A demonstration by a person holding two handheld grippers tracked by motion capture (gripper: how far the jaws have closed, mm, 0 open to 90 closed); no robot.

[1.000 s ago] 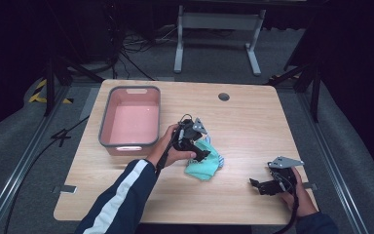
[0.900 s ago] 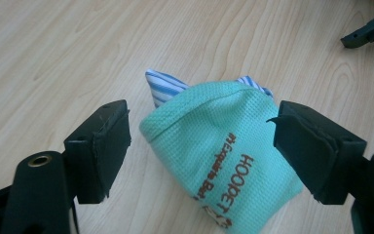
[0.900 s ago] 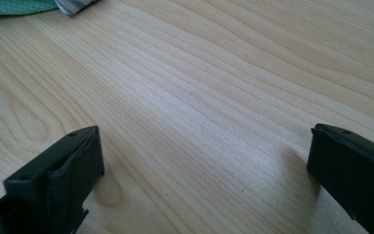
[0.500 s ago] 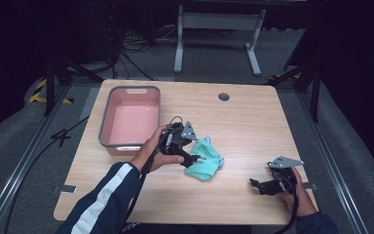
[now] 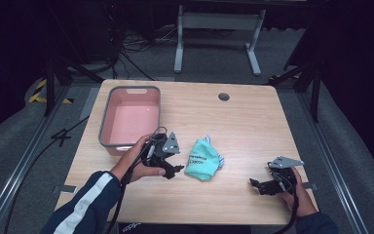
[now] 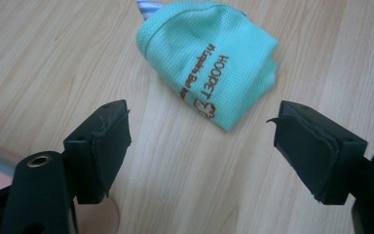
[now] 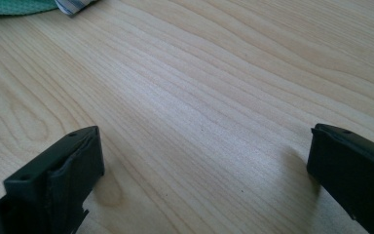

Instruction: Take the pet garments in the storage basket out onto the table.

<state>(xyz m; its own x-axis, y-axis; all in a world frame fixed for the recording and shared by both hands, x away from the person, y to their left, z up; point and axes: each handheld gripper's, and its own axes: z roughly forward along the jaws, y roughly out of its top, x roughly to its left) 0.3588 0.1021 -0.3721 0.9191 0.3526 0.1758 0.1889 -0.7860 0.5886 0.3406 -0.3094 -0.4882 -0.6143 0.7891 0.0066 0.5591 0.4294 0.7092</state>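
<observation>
My left tool (image 5: pixel 174 165) hangs spread, empty, mid-frame beside the cloth (image 5: pixel 203 160); next I likely pinch it for the bin (image 5: pixel 108 123).

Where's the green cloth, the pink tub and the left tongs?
green cloth (image 6: pixel 209 63), left gripper view, on its printed top fold.
pink tub (image 5: pixel 103 127), high view, on its grey left rim.
left tongs (image 5: pixel 174 163), high view, midway between the tips.
</observation>
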